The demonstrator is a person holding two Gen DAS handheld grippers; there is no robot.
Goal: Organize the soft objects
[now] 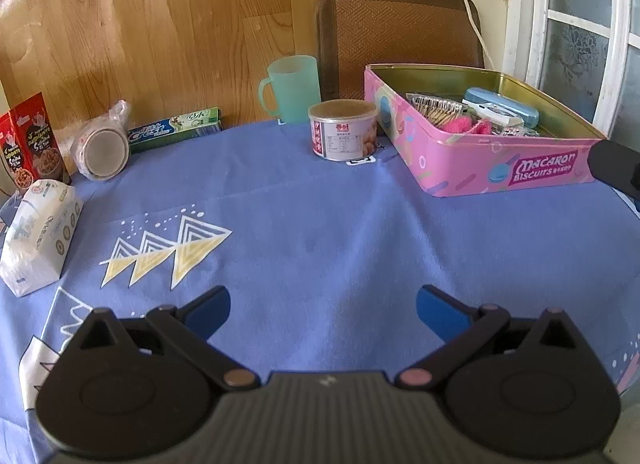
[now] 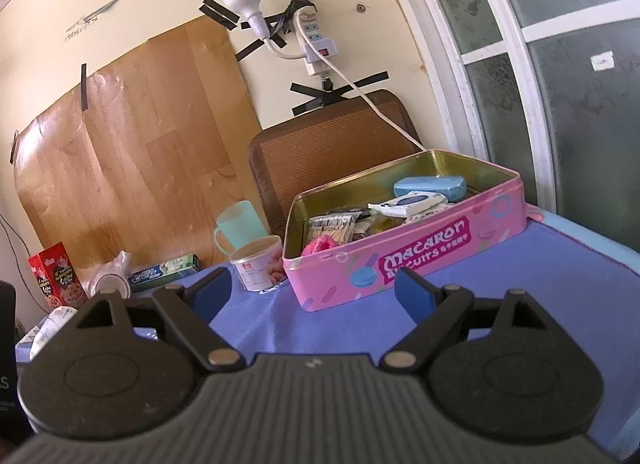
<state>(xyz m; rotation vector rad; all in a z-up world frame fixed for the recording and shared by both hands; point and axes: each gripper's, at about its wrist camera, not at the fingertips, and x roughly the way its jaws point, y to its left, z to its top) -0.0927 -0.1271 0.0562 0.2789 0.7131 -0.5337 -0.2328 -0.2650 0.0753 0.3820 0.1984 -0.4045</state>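
A pink "Macaron Biscuits" tin point(image 1: 500, 167) stands open at the back right of the blue tablecloth; it also shows in the right wrist view point(image 2: 420, 260). Inside lie a pink fluffy object point(image 1: 460, 123), a blue case point(image 1: 504, 103), a white wipes pack point(image 2: 408, 201) and a clothespin pack point(image 1: 434, 105). A white tissue pack point(image 1: 38, 229) lies at the far left. My left gripper point(image 1: 323, 310) is open and empty, low over the cloth's middle. My right gripper point(image 2: 313, 294) is open and empty, in front of the tin.
A small can point(image 1: 344, 129), a green mug point(image 1: 292, 87), a toothpaste box point(image 1: 176, 129), a bagged tape roll point(image 1: 102, 147) and a red cereal box point(image 1: 32, 139) line the back and left. A brown chair back point(image 1: 400, 31) stands behind the table.
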